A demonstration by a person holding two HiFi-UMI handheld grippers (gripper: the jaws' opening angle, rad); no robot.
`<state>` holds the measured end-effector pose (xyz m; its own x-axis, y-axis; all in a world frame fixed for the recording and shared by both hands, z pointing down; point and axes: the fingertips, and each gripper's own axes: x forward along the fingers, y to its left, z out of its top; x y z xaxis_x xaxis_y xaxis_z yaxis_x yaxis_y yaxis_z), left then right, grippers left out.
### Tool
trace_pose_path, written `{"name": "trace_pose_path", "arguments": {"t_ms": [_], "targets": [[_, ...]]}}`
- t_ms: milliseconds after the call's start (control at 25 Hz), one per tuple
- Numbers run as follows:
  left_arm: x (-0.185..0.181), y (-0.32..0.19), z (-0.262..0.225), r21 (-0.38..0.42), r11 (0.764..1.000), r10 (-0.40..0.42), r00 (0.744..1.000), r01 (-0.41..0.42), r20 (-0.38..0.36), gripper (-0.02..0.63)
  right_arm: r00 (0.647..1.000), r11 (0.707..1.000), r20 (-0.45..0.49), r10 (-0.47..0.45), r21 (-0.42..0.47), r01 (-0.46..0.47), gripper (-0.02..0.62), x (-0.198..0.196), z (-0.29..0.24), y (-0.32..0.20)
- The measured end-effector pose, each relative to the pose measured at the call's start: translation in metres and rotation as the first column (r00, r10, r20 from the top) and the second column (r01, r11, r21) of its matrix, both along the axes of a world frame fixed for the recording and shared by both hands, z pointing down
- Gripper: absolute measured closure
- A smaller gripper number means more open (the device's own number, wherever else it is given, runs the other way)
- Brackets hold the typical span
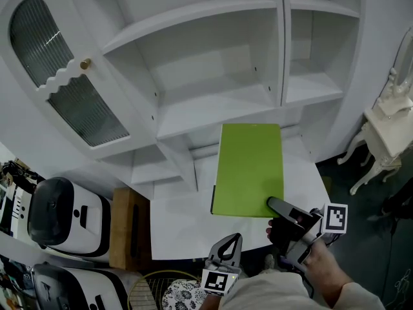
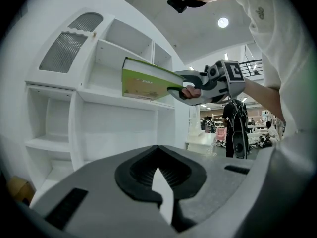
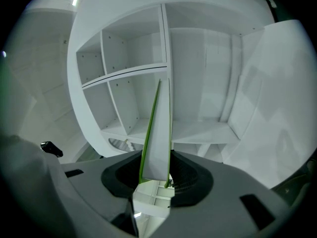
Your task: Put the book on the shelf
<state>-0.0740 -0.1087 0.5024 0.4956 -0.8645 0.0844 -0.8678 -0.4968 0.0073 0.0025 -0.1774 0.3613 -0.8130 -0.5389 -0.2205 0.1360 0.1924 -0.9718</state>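
Straight out ahead of the right gripper (image 1: pixel 279 206), the green book (image 1: pixel 248 166) is clamped by its near corner, cover up, long axis pointing away at the white shelf (image 1: pixel 206 108). The left gripper (image 1: pixel 231 241) is beside it, jaws together, empty.

Left gripper (image 1: pixel 230 239) closed — right gripper (image 1: pixel 273 203) clamped

Book (image 3: pixel 158 133) edge-on in grip of right gripper (image 3: pixel 153 181) (white shelf (image 3: pixel 132 71) beyond)

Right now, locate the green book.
Head view, right of centre: the green book is clamped in the right hand-held gripper, in front of the white shelf.
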Motion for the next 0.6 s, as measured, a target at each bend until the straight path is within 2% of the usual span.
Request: {"name": "trace_pose_path", "arguments": {"t_ms": [320,600], "targets": [[-0.003,0.001,-0.002,-0.007,1.000,-0.001,1.000,0.001,0.005,0.603,1.000,0.999,-0.007,-0.004,0.036,0.004,0.439,-0.008,-0.021,-0.017],[-0.004,0.003,-0.002,-0.019,1.000,0.003,1.000,-0.003,0.011,0.603,1.000,1.000,-0.010,-0.001,0.028,0.001,0.439,-0.013,-0.026,-0.031]]}}
